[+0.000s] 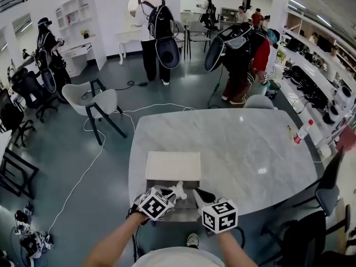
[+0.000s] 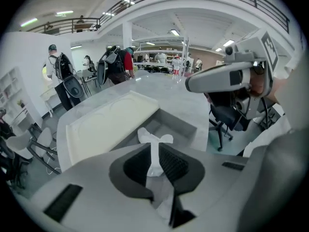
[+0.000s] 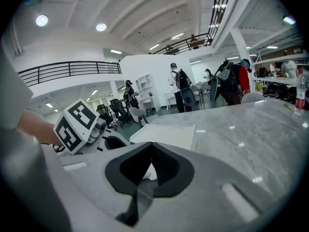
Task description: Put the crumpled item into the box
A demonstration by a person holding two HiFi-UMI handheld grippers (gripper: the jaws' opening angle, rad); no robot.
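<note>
The crumpled item (image 1: pixel 179 189) is a white wad of paper, pinched between the jaws of my left gripper (image 1: pixel 176 193). In the left gripper view the crumpled item (image 2: pixel 154 138) sticks up out of my left gripper (image 2: pixel 154 148), just in front of the open grey box (image 2: pixel 186 128). The box's white lid (image 1: pixel 173 166) lies flat on the far side. My right gripper (image 1: pixel 201 195) hangs beside the left one over the box, tips together with nothing clearly between them. In its own view my right gripper (image 3: pixel 152 147) points at the lid (image 3: pixel 166 135).
The box sits at the near edge of a marble table (image 1: pixel 239 143). A bottle with a red cap (image 1: pixel 302 132) stands at the table's right edge. A white chair (image 1: pixel 89 100) and black chairs (image 1: pixel 328 189) flank the table. People stand beyond its far side.
</note>
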